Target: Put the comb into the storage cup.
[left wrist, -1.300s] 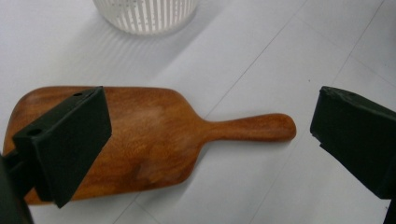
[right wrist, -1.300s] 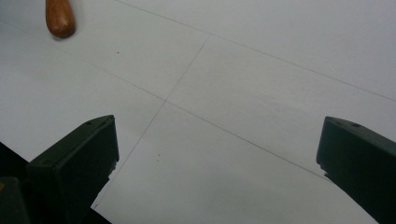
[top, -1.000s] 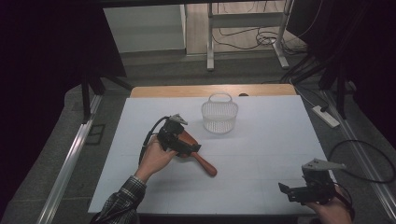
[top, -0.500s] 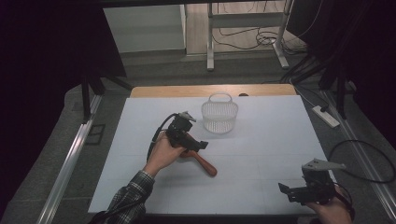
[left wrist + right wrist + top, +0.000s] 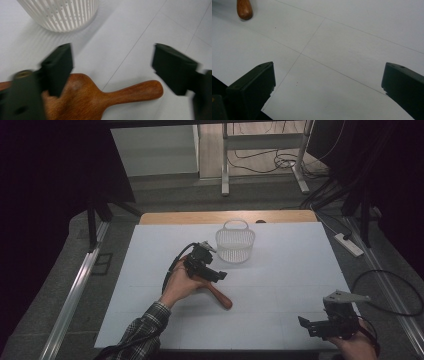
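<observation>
At table centre, wooden paddle (image 5: 216, 294) lies flat; left gripper (image 5: 209, 270) above its blade, jaws closing, not yet clamped; white slatted basket (image 5: 235, 241) near at 1 o'clock; right gripper (image 5: 320, 326) released at 4 o'clock, well apart.

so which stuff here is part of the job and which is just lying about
Part of the job:
- wooden paddle, lying on the table between the jaws of the left hand-held gripper, which have just been closing
- white basket, standing just past the paddle

Lying about:
- power strip on the floor
- right hand-held gripper, open and idle
</observation>
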`<action>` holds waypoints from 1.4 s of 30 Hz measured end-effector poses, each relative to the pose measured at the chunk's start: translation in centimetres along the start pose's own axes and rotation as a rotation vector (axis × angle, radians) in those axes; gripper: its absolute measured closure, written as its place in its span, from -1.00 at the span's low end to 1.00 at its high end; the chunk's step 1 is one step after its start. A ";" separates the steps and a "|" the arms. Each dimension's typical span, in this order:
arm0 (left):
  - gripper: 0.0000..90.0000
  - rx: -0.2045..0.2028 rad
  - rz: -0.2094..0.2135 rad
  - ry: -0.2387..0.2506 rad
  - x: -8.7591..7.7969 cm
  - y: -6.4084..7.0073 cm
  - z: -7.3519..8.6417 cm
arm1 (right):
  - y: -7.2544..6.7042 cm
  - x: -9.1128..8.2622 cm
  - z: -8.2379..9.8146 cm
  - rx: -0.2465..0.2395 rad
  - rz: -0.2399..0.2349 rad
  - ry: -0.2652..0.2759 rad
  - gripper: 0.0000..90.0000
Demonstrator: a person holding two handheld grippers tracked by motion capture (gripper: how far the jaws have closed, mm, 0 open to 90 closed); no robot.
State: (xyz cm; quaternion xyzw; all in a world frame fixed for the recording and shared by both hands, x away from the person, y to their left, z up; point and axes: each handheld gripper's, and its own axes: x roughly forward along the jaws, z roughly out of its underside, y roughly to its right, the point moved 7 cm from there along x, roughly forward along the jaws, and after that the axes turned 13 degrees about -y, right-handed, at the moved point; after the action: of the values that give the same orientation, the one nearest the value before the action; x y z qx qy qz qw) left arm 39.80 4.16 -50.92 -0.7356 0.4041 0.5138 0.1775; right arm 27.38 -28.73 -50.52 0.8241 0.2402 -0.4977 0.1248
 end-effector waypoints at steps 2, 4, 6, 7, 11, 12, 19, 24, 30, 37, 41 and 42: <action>-0.21 -0.002 0.000 -0.004 0.2 0.0 0.1 | 0.0 0.0 0.0 0.000 -0.001 0.000 -1.00; -0.02 -0.005 0.004 -0.008 0.4 0.0 0.1 | 0.0 0.0 0.0 -0.002 -0.001 -0.001 -1.00; 0.21 -0.007 0.009 -0.006 0.5 0.0 0.2 | 0.0 0.0 0.0 -0.003 -0.001 -0.002 -1.00; 0.32 -0.006 0.016 -0.005 0.6 0.0 0.2 | 0.0 0.0 0.0 -0.003 -0.001 -0.002 -1.00; 0.69 0.004 0.018 0.006 0.6 0.2 0.3 | 0.0 0.0 0.0 -0.003 -0.003 -0.004 -1.00; 0.76 0.003 0.020 0.014 0.5 0.2 0.3 | 0.0 0.1 0.0 -0.003 -0.003 -0.005 -1.00; 0.98 -0.004 0.007 0.003 1.1 0.2 0.7 | 0.0 0.1 0.0 -0.004 -0.003 -0.006 -1.00; 0.97 -0.025 0.012 -0.011 2.0 0.2 1.2 | 0.0 0.0 0.0 -0.005 -0.005 -0.005 -1.00; 0.98 -0.040 0.029 -0.035 3.1 0.4 1.8 | -0.1 0.0 0.0 -0.010 -0.006 -0.002 -1.00; 0.98 -0.031 0.010 -0.068 4.2 0.7 2.3 | -0.1 0.0 0.0 -0.013 -0.006 -0.002 -1.00; 0.98 -0.035 0.006 -0.078 4.5 0.7 2.6 | -0.1 0.0 0.0 -0.015 -0.003 -0.004 -1.00; 0.98 -0.033 0.001 -0.083 4.6 0.7 2.7 | -0.1 0.0 0.0 -0.015 -0.003 -0.004 -1.00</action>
State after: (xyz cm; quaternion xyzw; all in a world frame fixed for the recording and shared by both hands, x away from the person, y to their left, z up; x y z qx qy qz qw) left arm 38.32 3.67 -56.03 -0.7163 0.3881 0.5508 0.1816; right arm 27.31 -28.65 -50.56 0.8218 0.2448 -0.4976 0.1309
